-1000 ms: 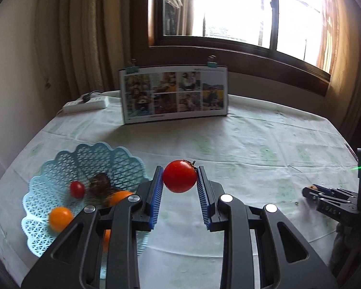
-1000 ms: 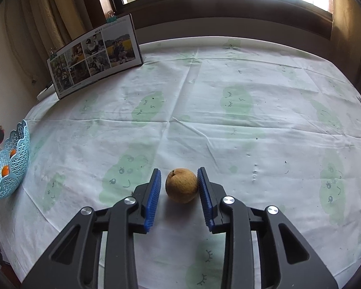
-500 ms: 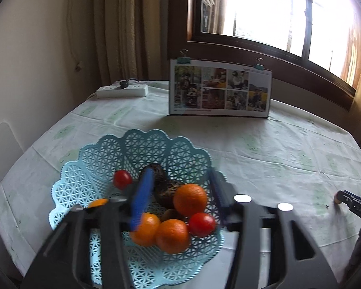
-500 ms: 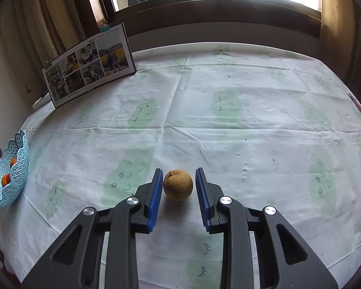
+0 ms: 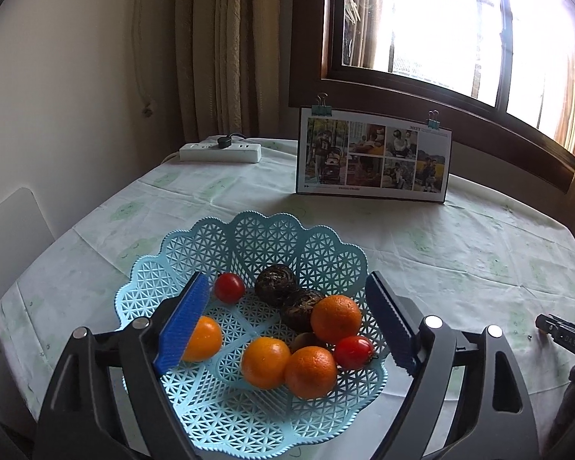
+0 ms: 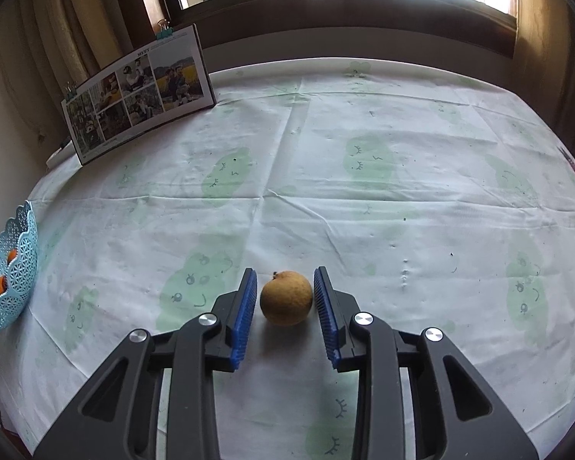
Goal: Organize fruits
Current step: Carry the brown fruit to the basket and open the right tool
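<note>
- I see a round desk (image 6: 364, 199) under a white cloth printed with pale green cartoon clouds, set against a dark-framed window (image 5: 441, 38) with beige curtains (image 5: 218, 50) to one side.
- At the desk's far edge a photo collage board (image 5: 373, 161) stands upright, held by binder clips, and a white power strip (image 5: 220, 152) lies near the wall.
- A light blue lattice plastic basket with a scalloped rim (image 5: 257, 237) sits on the desk at my left.
- In it lie four oranges (image 5: 335, 319), two small red tomatoes (image 5: 229, 287) and two dark brown round fruits (image 5: 275, 284), some touching one another.
- My left hand-held gripper (image 5: 283, 326) hangs spread wide above the basket, pinching nothing.
- My right hand-held gripper (image 6: 285, 306) is parted around a tan round fruit (image 6: 286, 303) resting on the cloth; narrow gaps show on both sides.
</note>
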{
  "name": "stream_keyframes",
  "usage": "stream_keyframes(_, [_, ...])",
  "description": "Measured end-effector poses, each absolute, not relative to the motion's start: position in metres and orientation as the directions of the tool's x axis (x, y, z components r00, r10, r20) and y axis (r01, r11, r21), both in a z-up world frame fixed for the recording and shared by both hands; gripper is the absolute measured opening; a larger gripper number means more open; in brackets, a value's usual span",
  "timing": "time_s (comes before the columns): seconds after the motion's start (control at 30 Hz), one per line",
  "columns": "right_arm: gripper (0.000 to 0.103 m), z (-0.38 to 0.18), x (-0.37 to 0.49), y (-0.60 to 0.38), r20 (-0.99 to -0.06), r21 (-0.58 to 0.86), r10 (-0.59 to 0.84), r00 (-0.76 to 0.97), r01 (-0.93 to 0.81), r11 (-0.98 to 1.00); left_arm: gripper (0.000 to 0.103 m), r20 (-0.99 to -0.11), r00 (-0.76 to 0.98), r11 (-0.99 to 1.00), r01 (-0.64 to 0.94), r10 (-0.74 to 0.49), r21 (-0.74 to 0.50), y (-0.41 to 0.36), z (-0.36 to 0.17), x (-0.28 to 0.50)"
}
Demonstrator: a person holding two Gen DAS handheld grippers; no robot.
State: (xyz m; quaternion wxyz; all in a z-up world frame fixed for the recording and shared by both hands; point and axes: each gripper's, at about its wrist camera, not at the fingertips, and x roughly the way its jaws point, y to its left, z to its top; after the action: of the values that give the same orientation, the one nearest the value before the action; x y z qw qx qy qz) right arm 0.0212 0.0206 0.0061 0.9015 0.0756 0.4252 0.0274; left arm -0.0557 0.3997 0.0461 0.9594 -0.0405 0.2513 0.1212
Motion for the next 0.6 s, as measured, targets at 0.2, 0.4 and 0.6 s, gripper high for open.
stream_keyframes(0.2, [0.026, 0.007, 0.021, 0.022, -0.762, 0.138, 0.103, 0.639, 0.005, 0.99, 0.085, -0.492, 0.845, 0.968, -0.25, 0.208, -0.02, 0.4, 0.046, -0.058])
stream_keyframes(0.4, [0.026, 0.013, 0.016, 0.023, -0.748, 0.159, 0.121, 0.652, -0.001, 0.987, 0.085, -0.488, 0.848, 0.969, -0.245, 0.204, -0.019, 0.399, 0.047, -0.06])
stream_keyframes(0.6, [0.026, 0.028, 0.012, 0.037, -0.722, 0.186, 0.166, 0.671, -0.043, 0.982, 0.085, -0.481, 0.852, 0.969, -0.247, 0.205, -0.024, 0.402, 0.048, -0.063])
